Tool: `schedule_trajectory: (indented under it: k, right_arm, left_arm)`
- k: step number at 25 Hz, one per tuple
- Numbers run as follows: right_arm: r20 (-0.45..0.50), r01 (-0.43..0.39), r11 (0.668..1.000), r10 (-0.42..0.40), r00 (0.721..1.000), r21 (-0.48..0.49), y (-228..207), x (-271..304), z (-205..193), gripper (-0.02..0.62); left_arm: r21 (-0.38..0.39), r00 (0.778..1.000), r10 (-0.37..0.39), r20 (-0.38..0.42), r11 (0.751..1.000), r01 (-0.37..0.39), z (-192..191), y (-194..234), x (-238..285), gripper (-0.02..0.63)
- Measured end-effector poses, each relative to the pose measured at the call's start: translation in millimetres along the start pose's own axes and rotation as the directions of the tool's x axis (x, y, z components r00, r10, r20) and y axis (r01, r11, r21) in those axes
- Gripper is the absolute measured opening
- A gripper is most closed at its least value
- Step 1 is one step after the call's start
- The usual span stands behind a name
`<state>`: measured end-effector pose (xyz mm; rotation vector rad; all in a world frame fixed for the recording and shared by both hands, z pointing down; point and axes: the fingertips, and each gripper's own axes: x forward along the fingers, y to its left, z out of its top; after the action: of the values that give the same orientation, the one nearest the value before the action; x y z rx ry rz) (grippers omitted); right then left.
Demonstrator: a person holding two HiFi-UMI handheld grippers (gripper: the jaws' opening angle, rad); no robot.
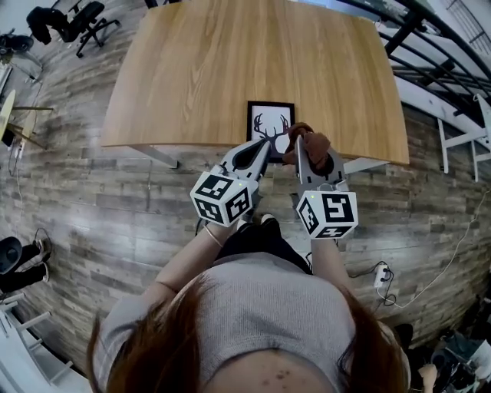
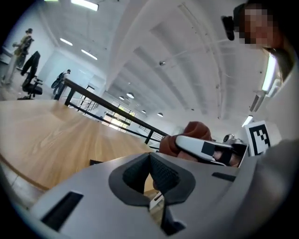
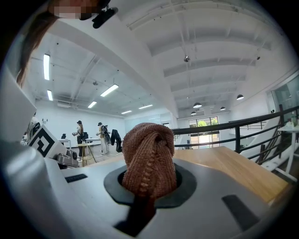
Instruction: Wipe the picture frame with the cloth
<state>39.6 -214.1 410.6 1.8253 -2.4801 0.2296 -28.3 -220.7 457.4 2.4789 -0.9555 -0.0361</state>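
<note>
Person's grey top [image 1: 261,307] nearest | left gripper [image 1: 263,147] closed, empty | right gripper [image 1: 301,144] clamps rust-brown knitted cloth [image 3: 149,158] | both hide lower edge of black antler-print picture frame [image 1: 270,119] | light wooden table [image 1: 192,69].

Big open-plan office/lab: ceiling strip lights [image 3: 108,90], black railing [image 3: 237,135], office chairs [image 1: 86,21], wood table [image 1: 192,69], ppl [image 3: 79,133] at desks

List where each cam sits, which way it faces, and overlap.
Head view: on the head, facing steeply down at table, frame, left gripper, right gripper; hair, forearms show.
Left gripper view: on that gripper, along its shut, empty jaws across the table; right gripper and cloth at right.
Right gripper view: on that gripper, along jaws shut on the cloth; left gripper at left, hair top left.
Shared: all three show cloth and table.
</note>
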Motion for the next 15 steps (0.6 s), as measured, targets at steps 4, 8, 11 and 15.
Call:
schedule_trajectory:
  k: [4, 8, 11, 15]
  right_arm:
    - [0.005, 0.035, 0.999, -0.035, 0.999, 0.022, 0, -8, -3, 0.046]
    - [0.021, 0.067, 0.996, -0.068, 0.997, 0.052, -4, -17, -3, 0.046]
    - [0.030, 0.077, 0.996, -0.078, 0.996, 0.048, -4, -27, -1, 0.046]
    - [0.037, 0.056, 0.998, -0.058, 0.998, 0.037, 5, -53, -2, 0.046]
  left_arm:
    - [0.056, 1.000, -0.015, 0.004, 0.998, 0.015, 2, -8, 0, 0.008]
    - [0.111, 0.999, -0.039, 0.026, 0.993, 0.036, 7, -19, 6, 0.008]
    - [0.118, 0.998, -0.063, 0.032, 0.991, 0.058, 5, -31, 2, 0.008]
    - [0.111, 0.998, -0.037, 0.053, 0.993, 0.031, -1, -46, -15, 0.008]
